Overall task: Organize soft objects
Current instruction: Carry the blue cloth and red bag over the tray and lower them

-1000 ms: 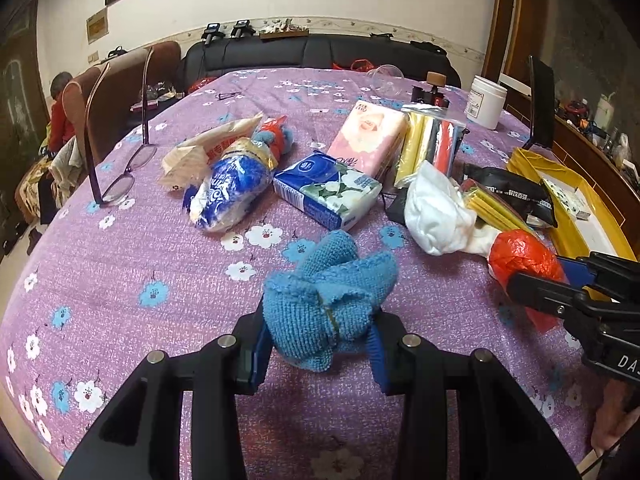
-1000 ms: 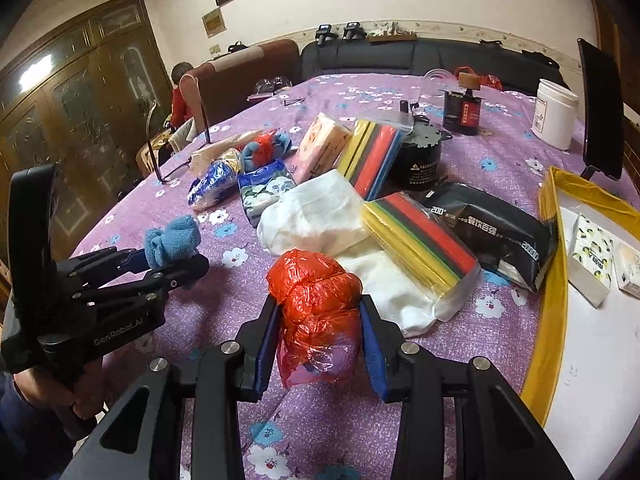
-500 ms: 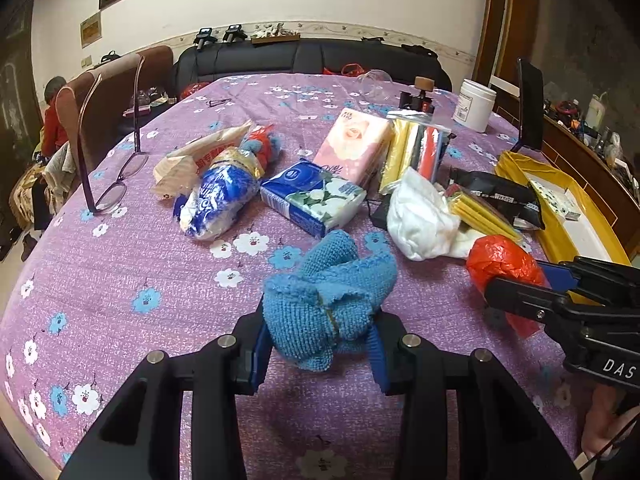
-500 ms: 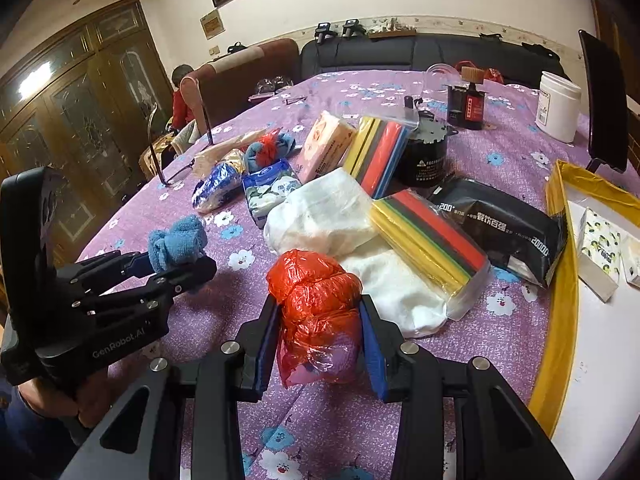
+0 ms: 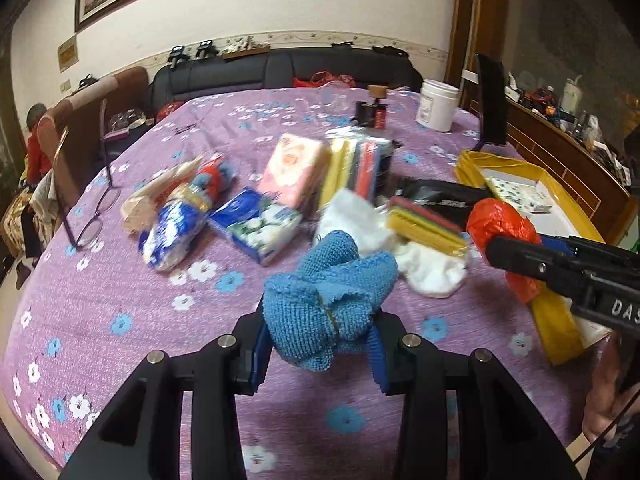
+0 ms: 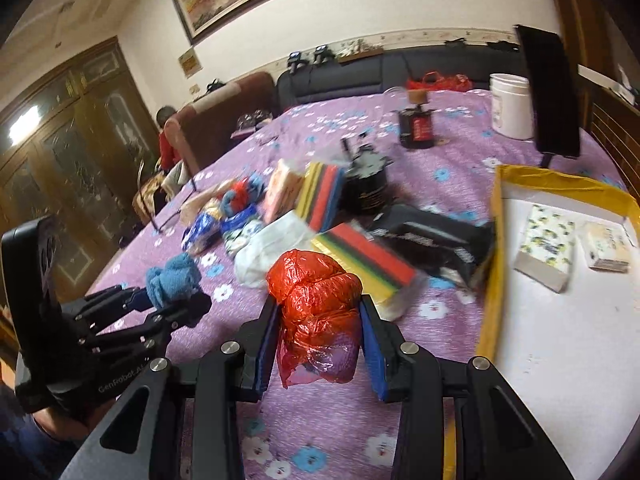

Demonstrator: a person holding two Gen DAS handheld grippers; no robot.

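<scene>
Right wrist view alone shows both tools gripping: blue cloth (image 6: pixel 173 278), red bag (image 6: pixel 316 300).

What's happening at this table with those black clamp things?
A person is sorting soft items using a hand-held tool in each hand. The left tool grips a blue knitted cloth, the right tool a crumpled red plastic bag. Both are held above the purple tablecloth. A yellow-rimmed tray already holds two tissue packs.

Left tool (image 5: pixel 320 344), bottom centre of its view, pinches a crumpled blue knitted cloth (image 5: pixel 328 300). Right tool (image 6: pixel 318 344), bottom centre likewise, clamps a bunched red plastic bag (image 6: pixel 316 300); both tilt downward.
</scene>
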